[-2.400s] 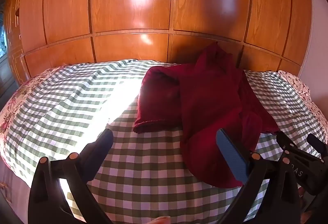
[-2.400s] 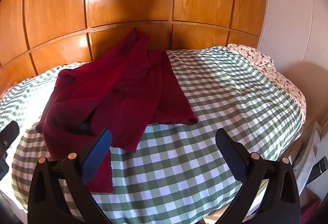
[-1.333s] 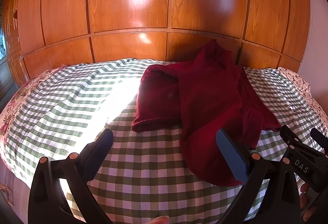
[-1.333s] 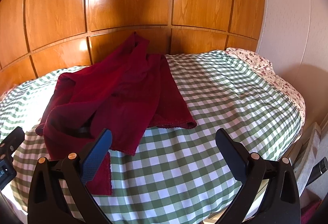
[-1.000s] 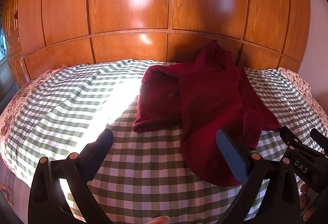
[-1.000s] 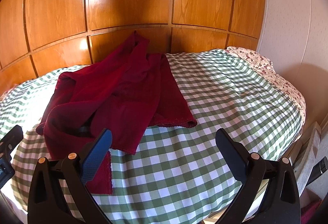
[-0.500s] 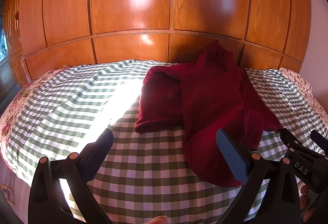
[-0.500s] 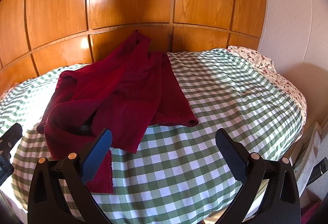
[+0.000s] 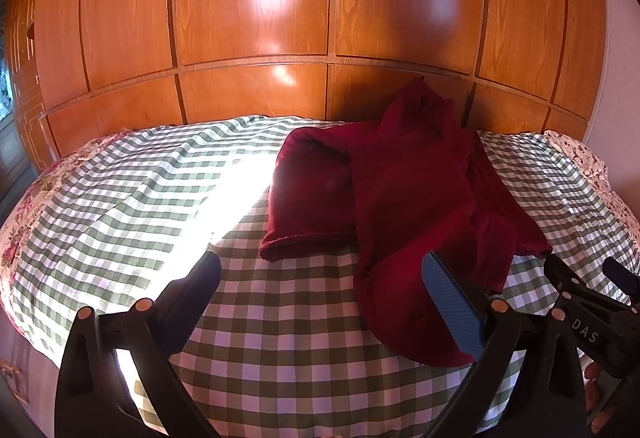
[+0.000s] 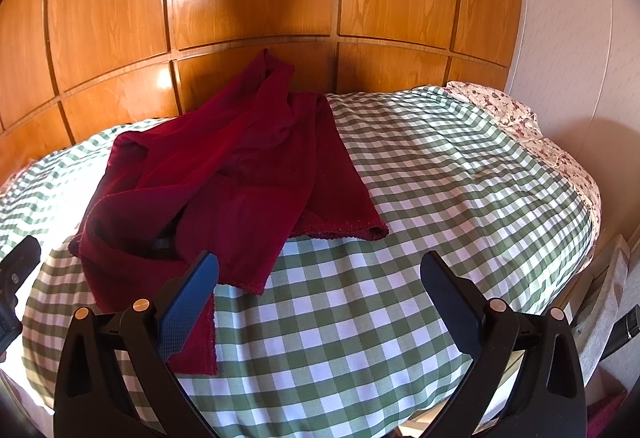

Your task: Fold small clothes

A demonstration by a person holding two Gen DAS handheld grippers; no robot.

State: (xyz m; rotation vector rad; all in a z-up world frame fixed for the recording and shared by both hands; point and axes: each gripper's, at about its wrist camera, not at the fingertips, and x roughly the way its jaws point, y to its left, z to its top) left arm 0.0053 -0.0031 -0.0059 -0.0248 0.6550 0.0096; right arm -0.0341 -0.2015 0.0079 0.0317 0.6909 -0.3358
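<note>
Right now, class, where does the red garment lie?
The red garment lies crumpled on the checked bedspread, its far end against the wooden panelling, ahead of both open grippers.

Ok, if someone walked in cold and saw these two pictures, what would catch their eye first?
Most likely the dark red garment, lying crumpled on the green and white checked bedspread, with its far end riding up against the glossy wooden panelling behind the bed. Next, the two pairs of black tongs in the foreground, the left tongs and the right tongs, both open and holding nothing. A bright patch of sunlight falls on the bedspread left of the garment.
</note>
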